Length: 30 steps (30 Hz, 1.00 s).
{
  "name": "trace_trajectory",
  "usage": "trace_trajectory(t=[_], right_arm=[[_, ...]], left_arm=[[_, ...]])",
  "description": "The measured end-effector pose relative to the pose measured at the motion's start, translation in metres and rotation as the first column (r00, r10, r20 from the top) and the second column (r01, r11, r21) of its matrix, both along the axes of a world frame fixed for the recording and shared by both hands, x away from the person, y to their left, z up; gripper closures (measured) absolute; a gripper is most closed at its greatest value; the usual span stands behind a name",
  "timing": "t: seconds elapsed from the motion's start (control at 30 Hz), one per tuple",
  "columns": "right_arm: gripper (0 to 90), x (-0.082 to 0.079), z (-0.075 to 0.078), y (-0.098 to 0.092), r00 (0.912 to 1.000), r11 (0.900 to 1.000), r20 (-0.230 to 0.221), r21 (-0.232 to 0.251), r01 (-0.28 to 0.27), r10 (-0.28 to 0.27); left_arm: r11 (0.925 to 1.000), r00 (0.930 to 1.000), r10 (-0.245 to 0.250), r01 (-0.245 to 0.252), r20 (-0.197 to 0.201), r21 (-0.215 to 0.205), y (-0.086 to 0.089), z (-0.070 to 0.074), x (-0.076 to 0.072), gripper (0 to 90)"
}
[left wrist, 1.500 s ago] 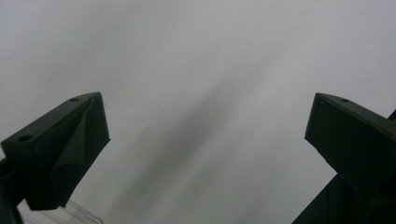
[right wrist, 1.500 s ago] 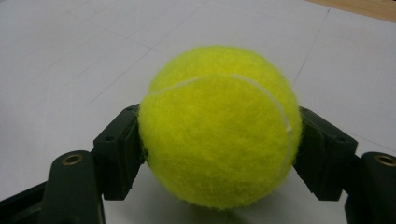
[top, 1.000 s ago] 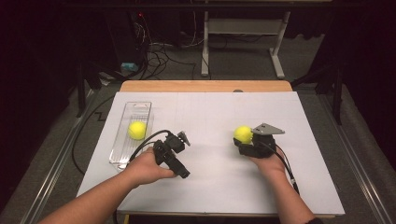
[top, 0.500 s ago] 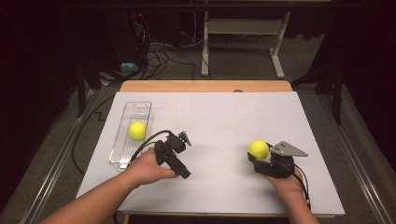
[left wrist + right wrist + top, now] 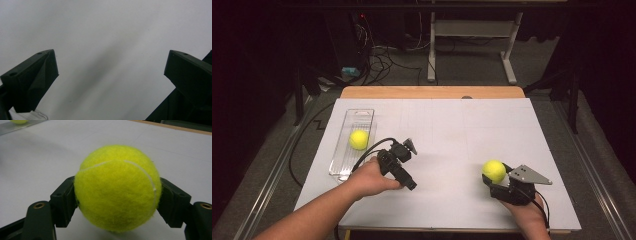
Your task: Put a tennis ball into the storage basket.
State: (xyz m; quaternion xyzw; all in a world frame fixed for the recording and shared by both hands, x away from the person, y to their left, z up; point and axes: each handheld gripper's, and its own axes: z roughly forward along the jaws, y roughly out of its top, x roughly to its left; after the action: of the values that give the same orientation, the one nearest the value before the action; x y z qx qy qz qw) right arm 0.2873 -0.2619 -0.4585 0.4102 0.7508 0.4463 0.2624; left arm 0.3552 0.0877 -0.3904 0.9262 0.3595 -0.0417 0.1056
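Right gripper (image 5: 492, 176) clamps a tennis ball (image 5: 494, 170) near the front right of the table; left gripper (image 5: 408, 148) rests with nothing in it.

The white table top (image 5: 452, 130) lies bare and wide between the two hands, with open room toward the far wooden edge (image 5: 432, 92). The held ball sits toward the near edge and well in from the right edge. In the right gripper view the two black jaws press on both flanks of the ball (image 5: 117, 187), spread about as wide as the ball itself. The left gripper's jaws stand wide apart over bare white surface, gripping nothing. A clear tray (image 5: 341, 160) lies along the left side, just beside the left hand (image 5: 372, 177), with a second ball (image 5: 358, 139) inside it.
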Motion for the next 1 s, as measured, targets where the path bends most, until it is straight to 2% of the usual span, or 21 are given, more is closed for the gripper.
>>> trace_trajectory(t=[0.2,0.53,1.0], right_arm=[[26.8,0.002,0.001,0.013,0.9995,0.999,0.0,0.024,-0.031,0.031],[26.8,0.002,0.0,0.038,0.9963,0.996,-0.001,0.029,-0.086,0.086],[26.8,-0.002,-0.005,0.071,0.9857,0.985,-0.001,0.024,-0.168,0.168]], left_arm=[[1.0,1.0,0.004,-0.004,0.006,-0.008,0.0,0.006,0.0,0.2],[0.9997,0.9999,0.011,-0.011,0.007,-0.02,0.003,0.01,0.0,0.6],[0.9995,0.9999,0.008,-0.008,0.013,-0.031,0.002,0.019,-0.001,0.6]])
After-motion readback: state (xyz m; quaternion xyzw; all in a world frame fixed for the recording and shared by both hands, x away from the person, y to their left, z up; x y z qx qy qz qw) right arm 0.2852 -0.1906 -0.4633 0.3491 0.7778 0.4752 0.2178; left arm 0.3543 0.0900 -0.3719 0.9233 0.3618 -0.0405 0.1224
